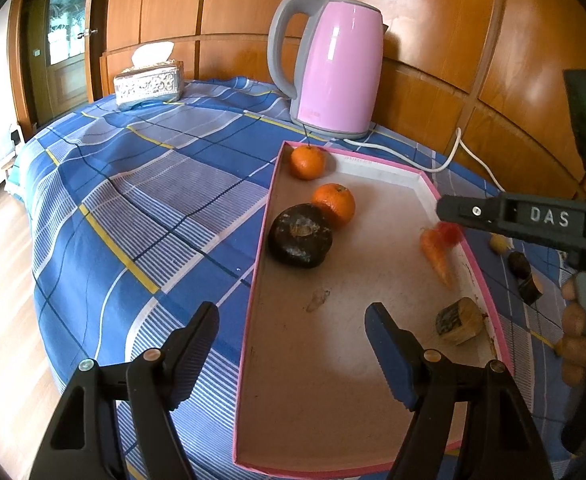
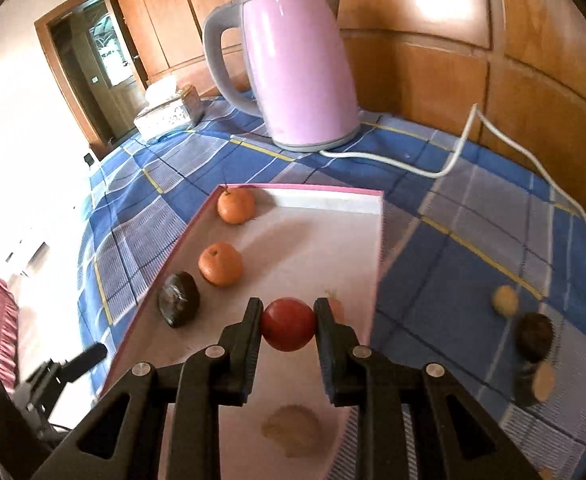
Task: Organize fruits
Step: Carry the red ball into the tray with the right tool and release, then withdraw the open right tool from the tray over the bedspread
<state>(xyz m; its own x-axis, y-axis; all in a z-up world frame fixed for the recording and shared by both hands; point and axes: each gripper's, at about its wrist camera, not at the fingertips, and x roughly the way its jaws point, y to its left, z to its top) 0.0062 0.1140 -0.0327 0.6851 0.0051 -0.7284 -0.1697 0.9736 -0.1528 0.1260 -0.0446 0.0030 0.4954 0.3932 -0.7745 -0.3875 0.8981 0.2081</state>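
A pink-rimmed shallow box (image 1: 267,208) (image 2: 377,240) lies on the blue checked cloth. In it along the left wall sit two oranges (image 1: 307,163) (image 1: 334,205) (image 2: 236,205) (image 2: 220,264) and a dark round fruit (image 1: 300,236) (image 2: 178,305). A carrot (image 1: 436,256) and a cut brown piece (image 1: 460,321) lie by the right wall. My right gripper (image 2: 288,324) (image 1: 449,216) is shut on a red tomato (image 2: 288,324) above the box. My left gripper (image 1: 293,332) is open and empty over the box's near left wall.
A pink kettle (image 1: 333,68) (image 2: 293,72) with a white cord (image 2: 453,160) stands behind the box. A tissue box (image 1: 149,82) is at the far left. Several small fruits (image 2: 533,336) (image 1: 519,264) lie on the cloth right of the box. A wooden wall runs behind.
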